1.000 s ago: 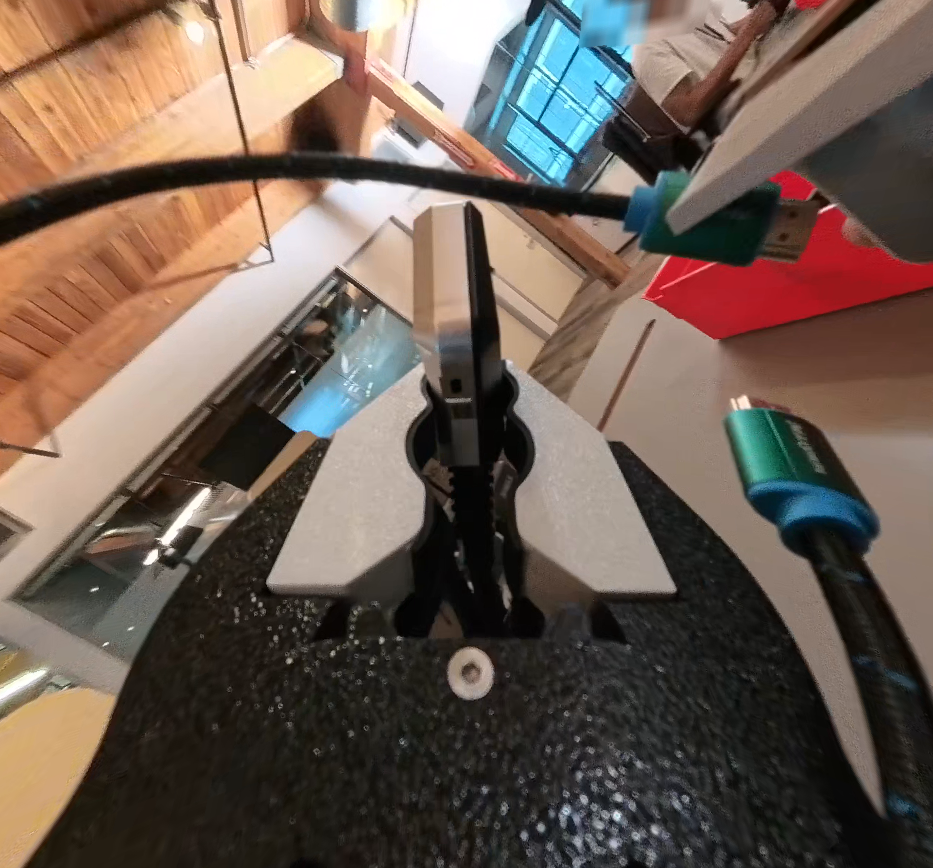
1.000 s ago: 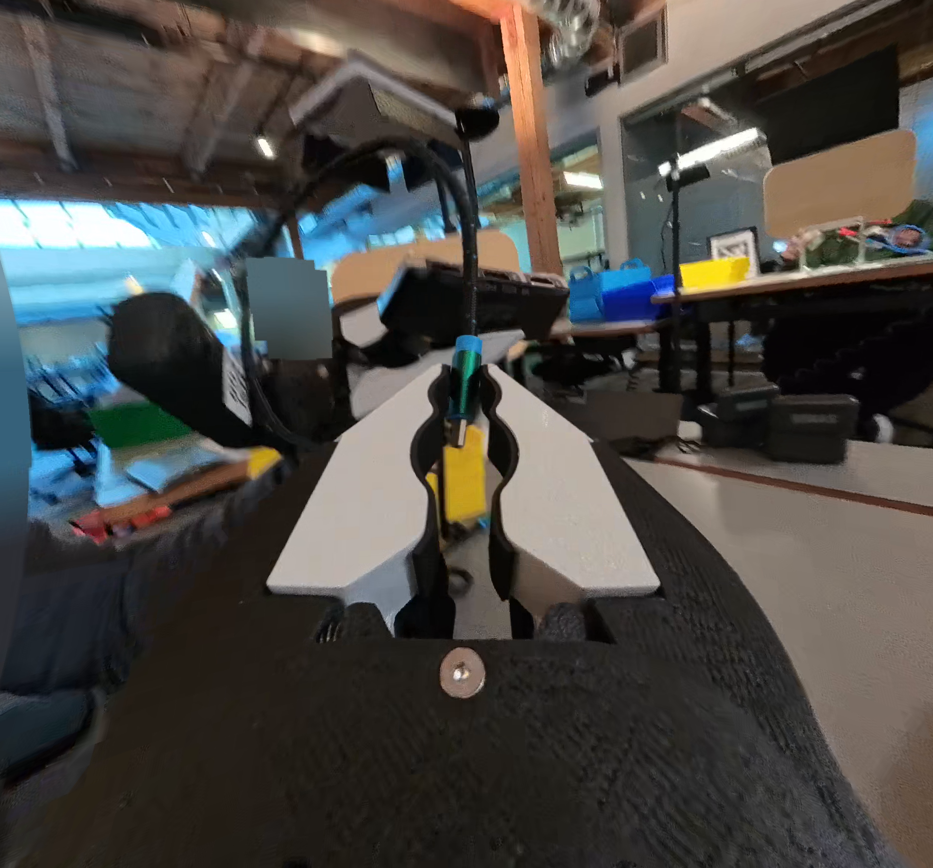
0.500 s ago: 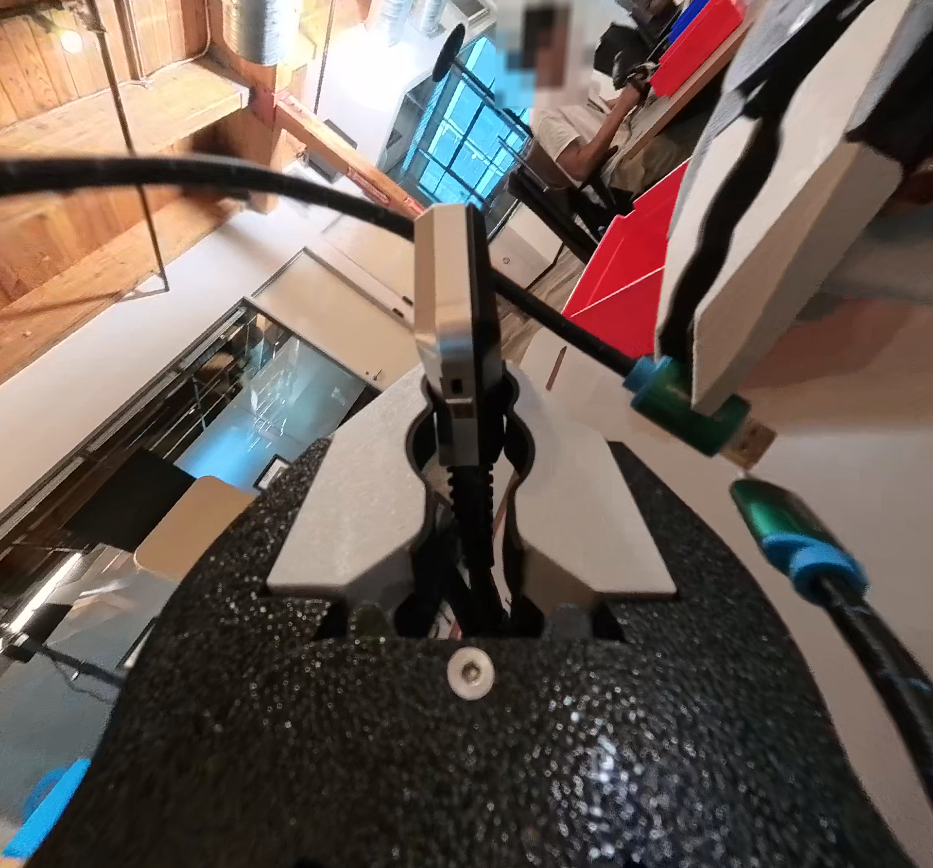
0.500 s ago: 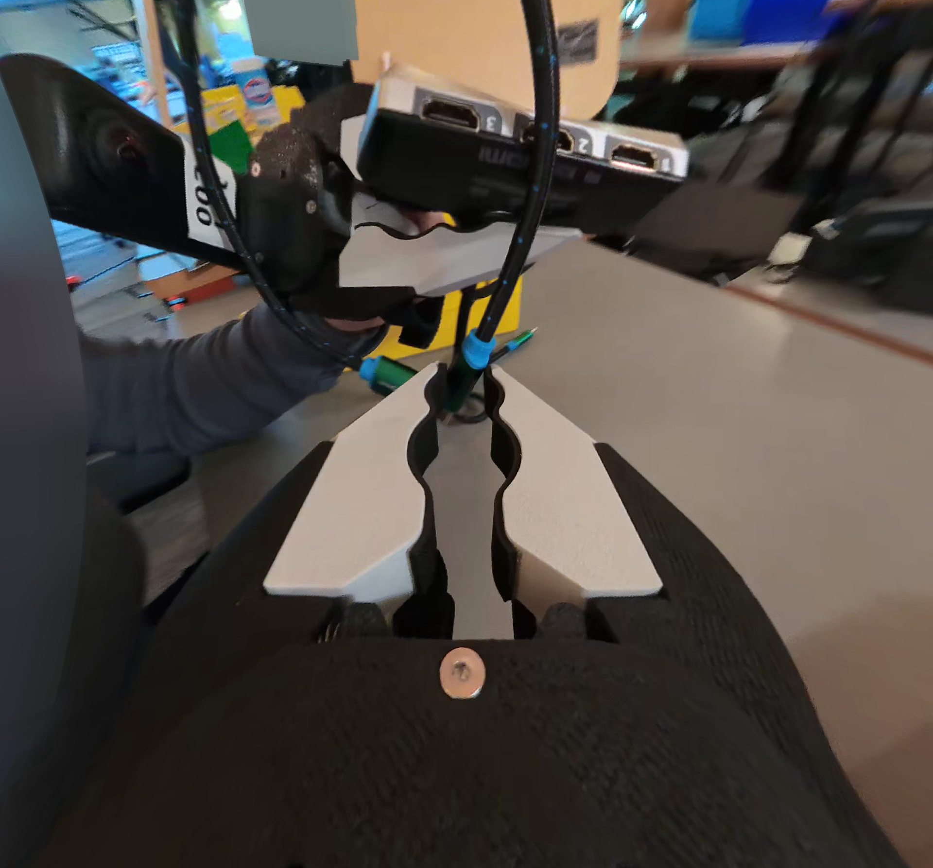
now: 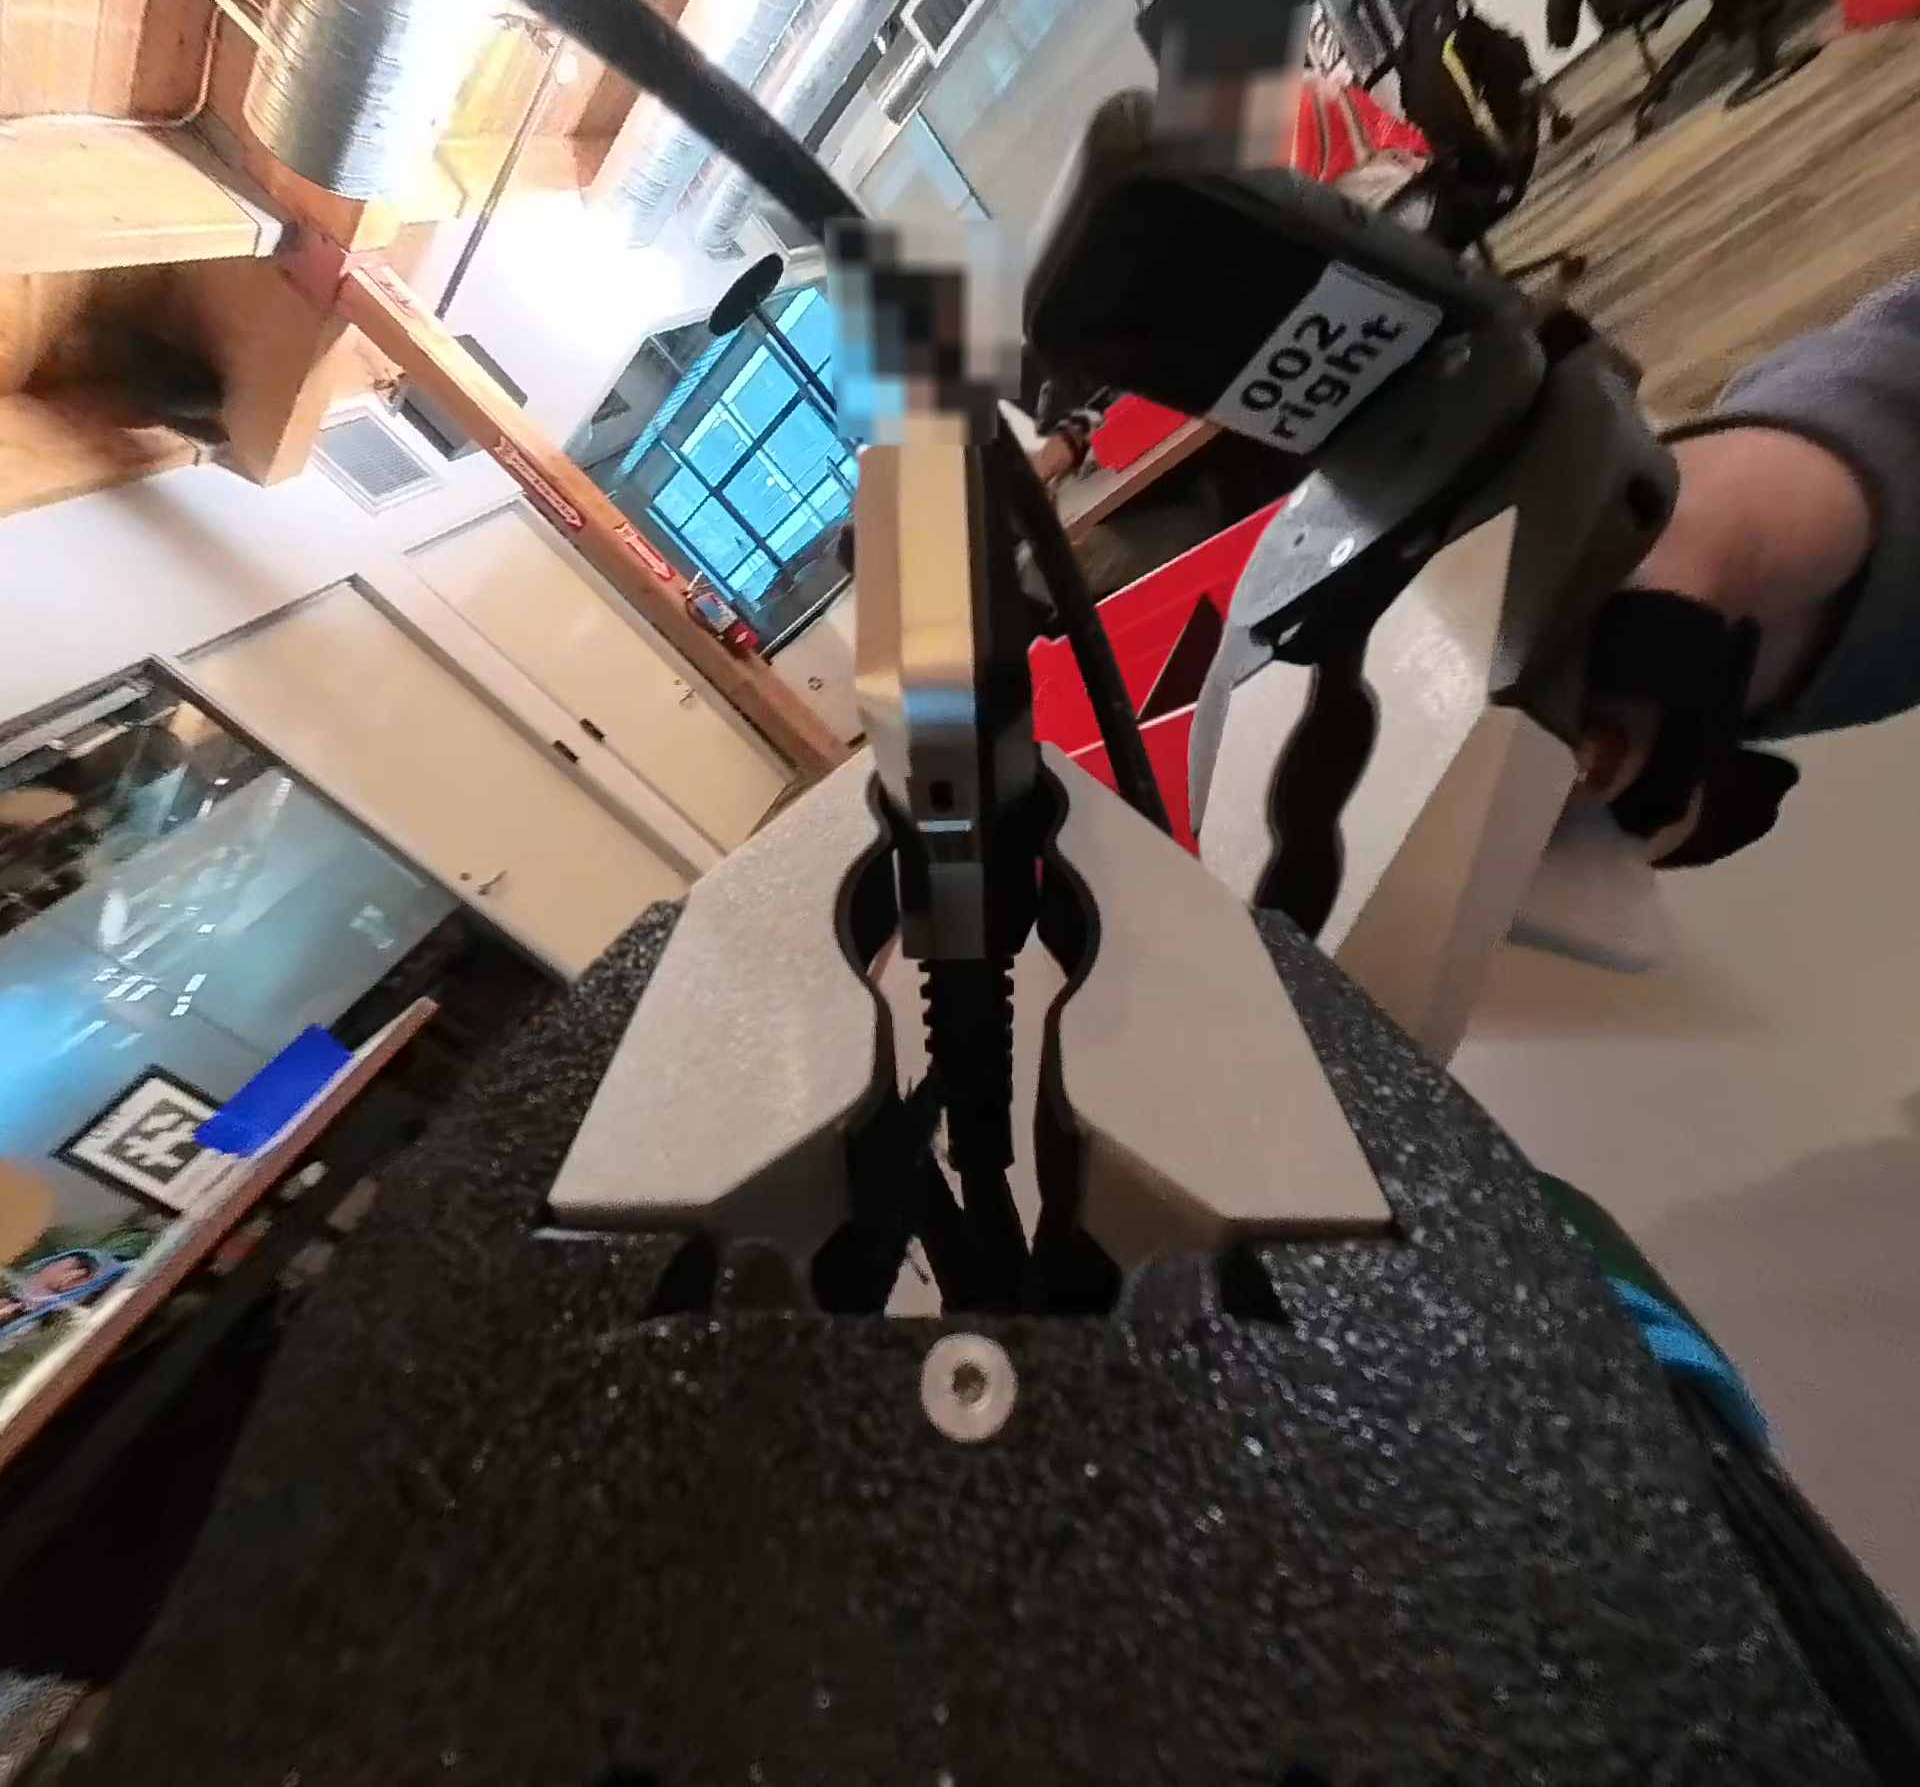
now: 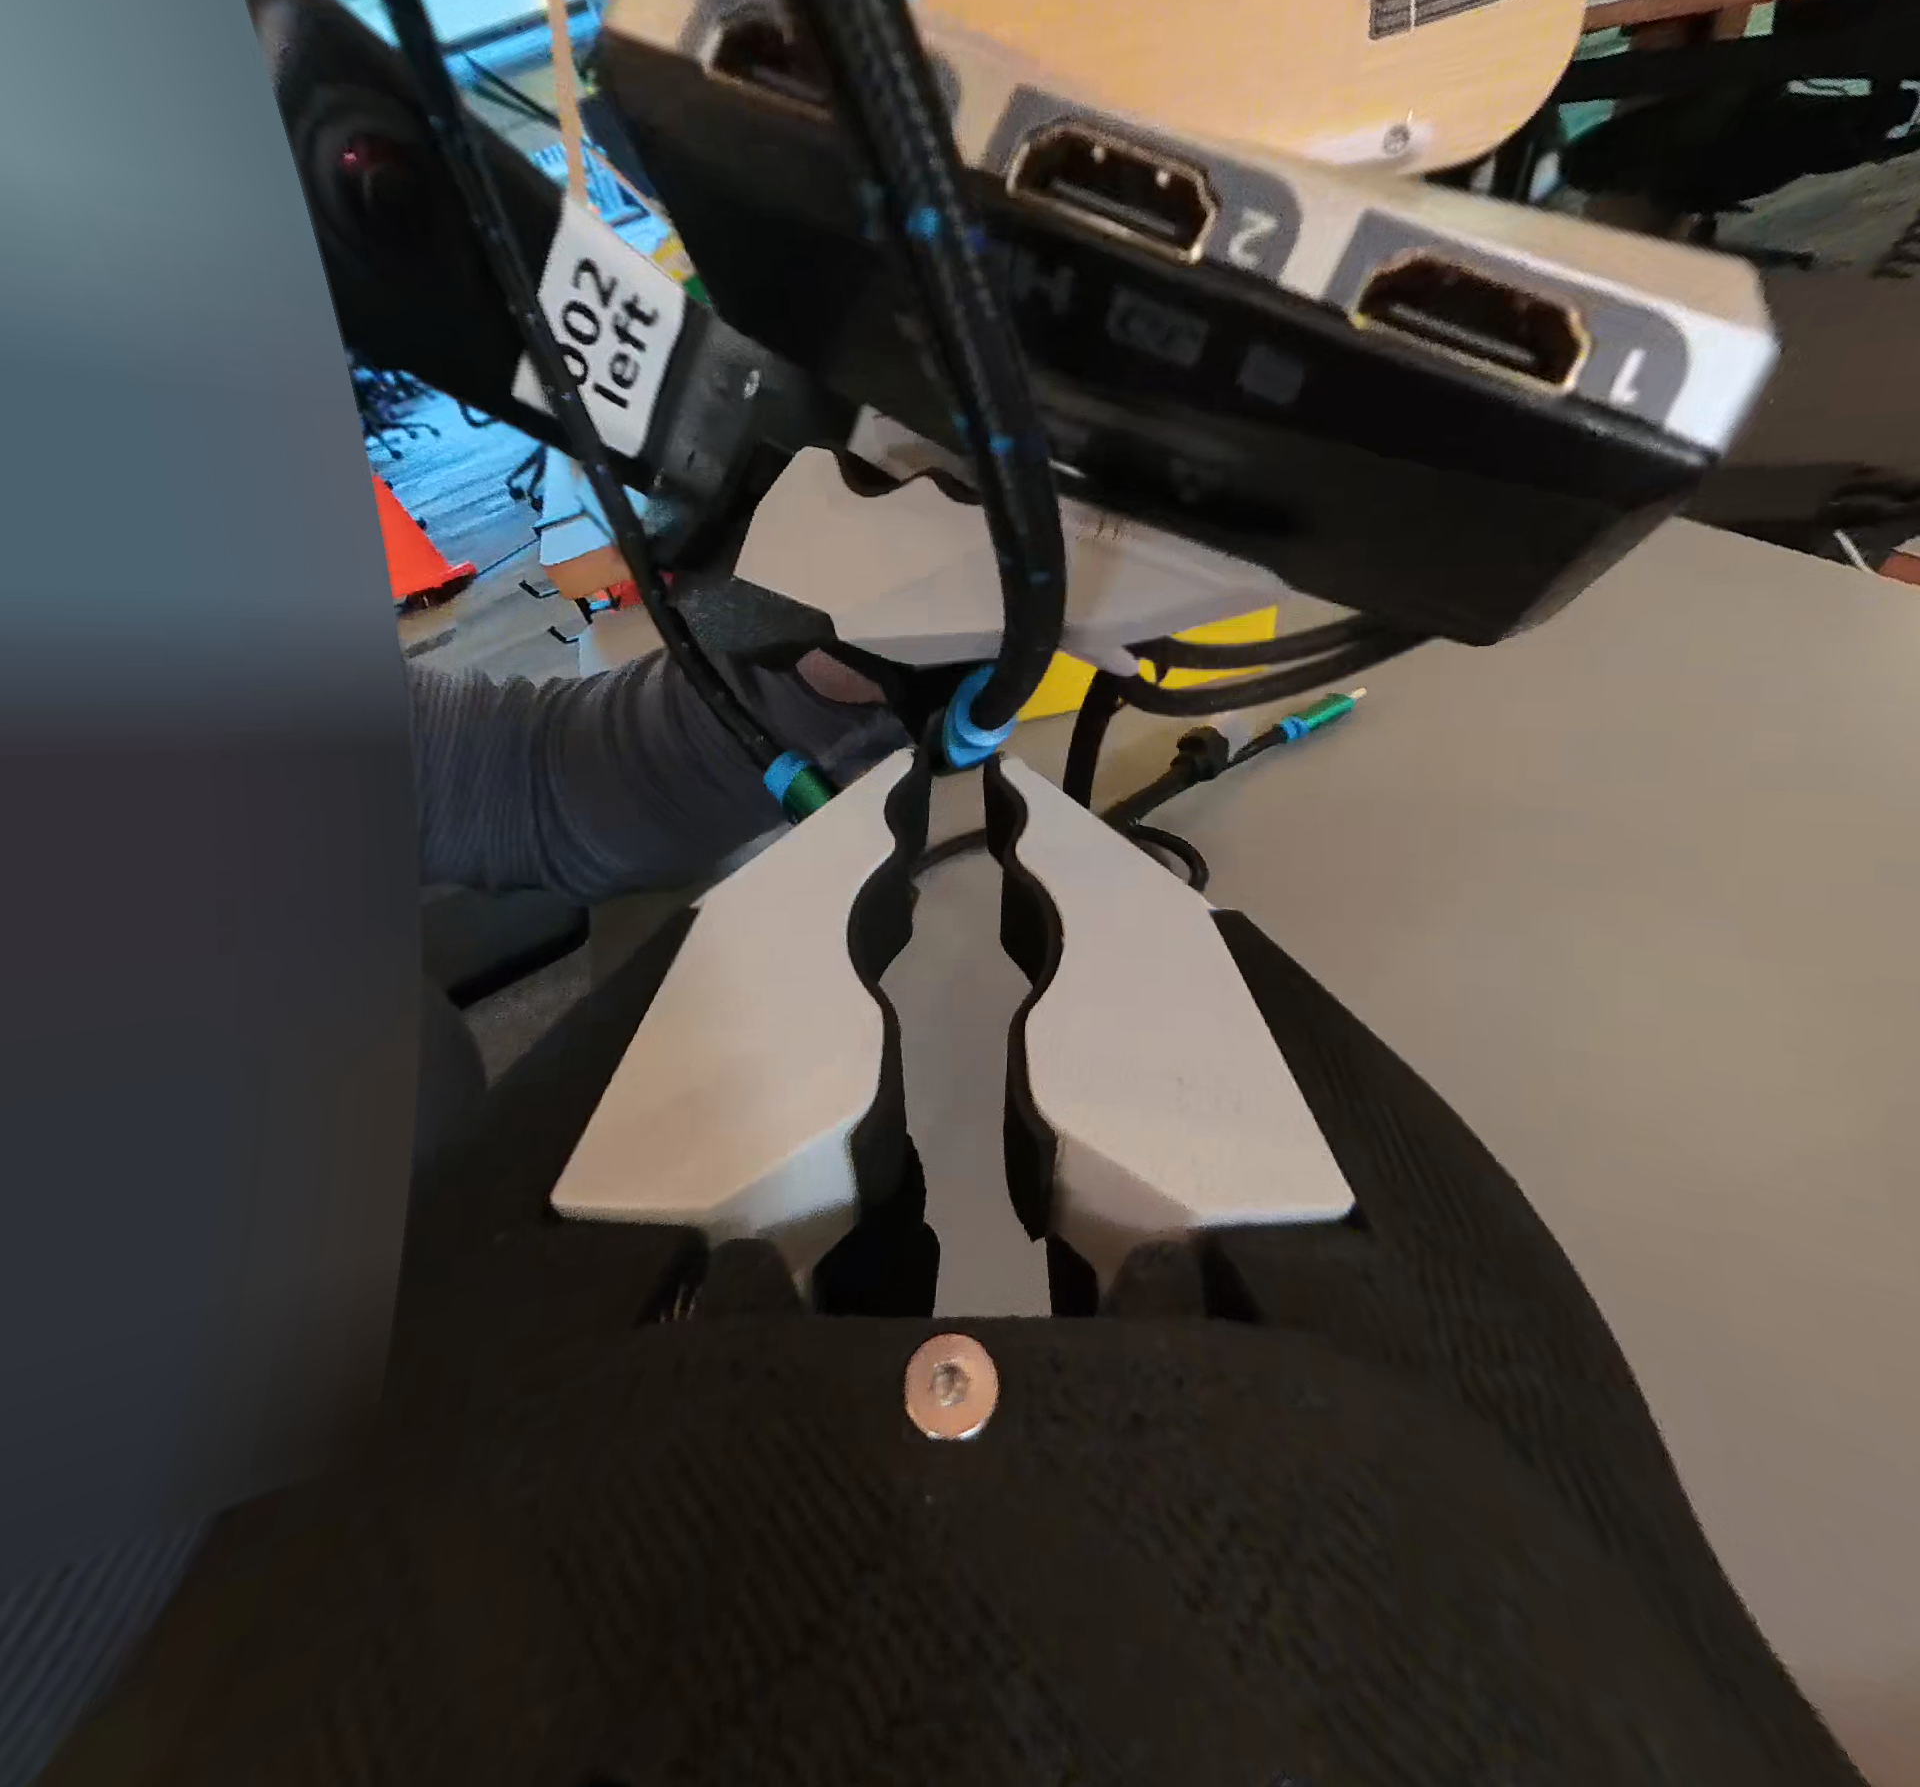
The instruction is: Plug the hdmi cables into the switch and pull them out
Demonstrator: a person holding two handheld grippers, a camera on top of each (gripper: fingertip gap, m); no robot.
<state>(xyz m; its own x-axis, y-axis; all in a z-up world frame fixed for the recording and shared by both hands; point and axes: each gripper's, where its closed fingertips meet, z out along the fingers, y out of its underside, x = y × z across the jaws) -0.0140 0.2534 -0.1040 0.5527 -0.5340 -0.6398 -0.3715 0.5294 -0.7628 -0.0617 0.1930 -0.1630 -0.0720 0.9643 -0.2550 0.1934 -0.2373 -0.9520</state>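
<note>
since a second ago the right gripper [image 6: 951, 771] has swung from pointing at the far room to sit just under the hdmi switch [image 6: 1195, 283], and the switch now fills the upper part of the right wrist view.

the left gripper [image 5: 951, 802] is clenched on the switch, holding it edge-on and off the table [image 6: 1558, 906]. the right gripper is pinched on the blue-collared plug [image 6: 971, 724] of a braided hdmi cable [image 6: 935, 231]; the plug's metal tip is hidden between the fingertips [image 6: 1049, 802].

my judgement: the step in hand is the carry of a gripped plug toward a port, with insertion not yet made. the next move calls for turning the plug to face a port, squaring it to the slot, and pushing straight while the left gripper braces.

the right wrist view shows the port face, two empty ports to the right, a third partly hidden by the cable, and two spare green-and-blue plugs: one [image 6: 795, 787] by the person's sleeve [image 6: 582, 781], one [image 6: 1314, 714] lying further off on the table. the left wrist view shows none of the ports, only the switch's thin silver edge [image 5: 914, 636], the right gripper's body with its white sticker, and red bins [image 5: 1153, 646] behind.
</note>
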